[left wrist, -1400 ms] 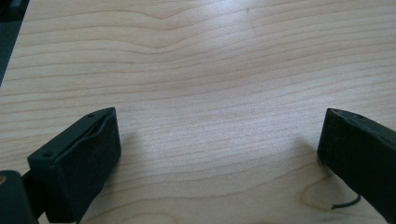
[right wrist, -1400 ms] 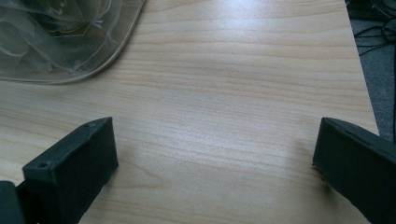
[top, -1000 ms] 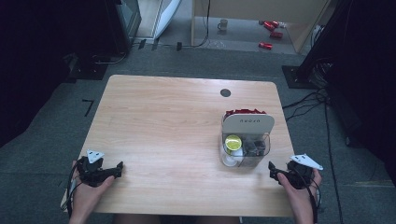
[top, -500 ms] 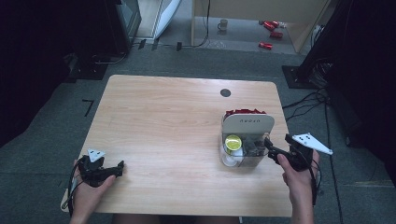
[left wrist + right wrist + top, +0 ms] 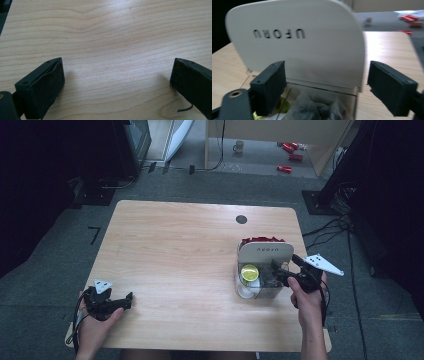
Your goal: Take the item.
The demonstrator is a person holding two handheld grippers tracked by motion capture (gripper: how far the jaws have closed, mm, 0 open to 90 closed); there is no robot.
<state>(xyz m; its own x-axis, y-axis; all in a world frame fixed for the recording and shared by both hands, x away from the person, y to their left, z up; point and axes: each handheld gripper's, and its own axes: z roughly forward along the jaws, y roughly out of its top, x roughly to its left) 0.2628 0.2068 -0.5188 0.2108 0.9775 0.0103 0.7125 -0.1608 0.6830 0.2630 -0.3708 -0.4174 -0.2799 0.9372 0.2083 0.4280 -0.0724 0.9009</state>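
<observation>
- Right gripper (image 5: pixel 278 270) is at the clear container (image 5: pixel 260 282) on the right side of the bench (image 5: pixel 175 245); jaws spread wide, nothing between them yet.
- In the right gripper view the white lid (image 5: pixel 297 42), marked UFORU, stands upright just beyond the jaws, spanning most of the gap between them. The container's open mouth sits below and between the jaws.
- Crumpled clear wrapping (image 5: pixel 317 107) lies directly under the gap, low in the container; something yellow-green (image 5: pixel 280 105) shows beside the near-left jaw. From the high view that is a round yellow item (image 5: pixel 249 272) inside the container, ahead and left of the jaws.
- Step in hand, as I read it: reach into the container for an item.
- To do it well: drop the jaws straight down, short of the lid, so neither pad clips the lid edge or the container rim.
- Pick one target before closing. The wrapping is soft and will collapse, so close on its bulk, not a loose corner.
- Container looks light, so it may slide or tip if a jaw drags on its wall. Keep the approach centred.
- Red stuff (image 5: pixel 262 240) sits behind the lid, on the far side from the jaws; can't tell what it is.
- Left gripper (image 5: pixel 120 301) rests on the bare bench near the left corner, well apart from the container; jaws released, gap empty in the left gripper view. It is free to steady the container if needed.
</observation>
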